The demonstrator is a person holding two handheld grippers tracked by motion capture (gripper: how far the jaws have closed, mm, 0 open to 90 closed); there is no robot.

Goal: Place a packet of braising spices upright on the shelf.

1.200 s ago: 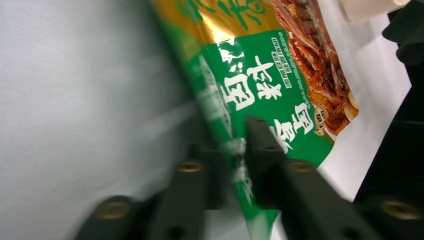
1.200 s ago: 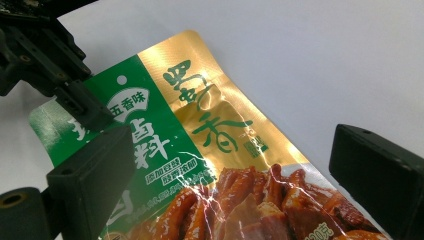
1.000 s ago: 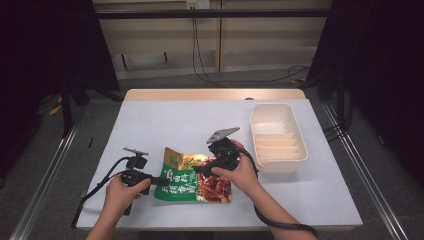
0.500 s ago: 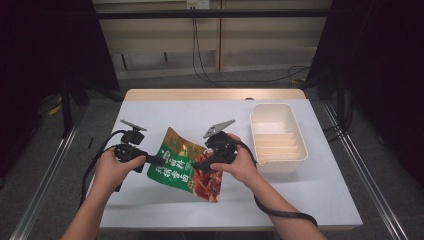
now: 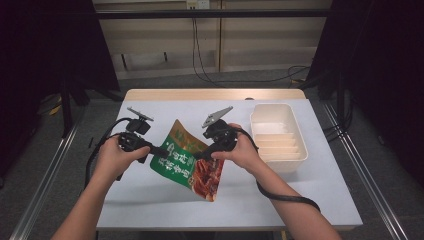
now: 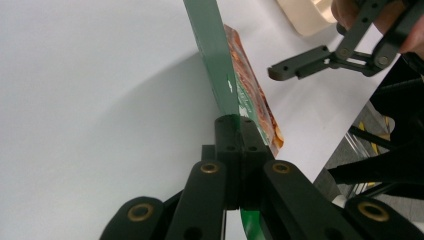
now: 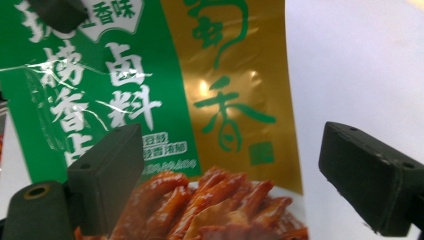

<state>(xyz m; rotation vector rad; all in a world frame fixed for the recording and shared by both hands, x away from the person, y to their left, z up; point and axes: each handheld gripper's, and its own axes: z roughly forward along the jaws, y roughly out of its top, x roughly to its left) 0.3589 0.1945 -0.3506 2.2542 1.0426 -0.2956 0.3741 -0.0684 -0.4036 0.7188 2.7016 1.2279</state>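
Note:
A green, gold and red snack bag [image 5: 185,162] hangs tilted above the white table [image 5: 300,200], its lower corner pointing down. My left gripper [image 5: 159,150] is shut on the bag's left edge; in the left gripper view the jaws [image 6: 239,125] clamp the thin green edge of the bag [image 6: 215,60]. My right gripper [image 5: 202,156] faces the printed side from the right. Its jaws have just been closing a little but stand wide [image 7: 240,175], the bag [image 7: 150,100] lying beyond them, untouched by the pads. One right finger [image 6: 300,62] hovers apart from the bag.
A white ribbed plastic container [image 5: 277,135] stands on the table to the right of my right hand. Black cables trail from both grippers across the table. The table's front edge lies close below the bag.
The bag lay nearly flat on the table a second ago; it is now lifted and tilted. Both hands have risen and moved away from the front edge, the left more.

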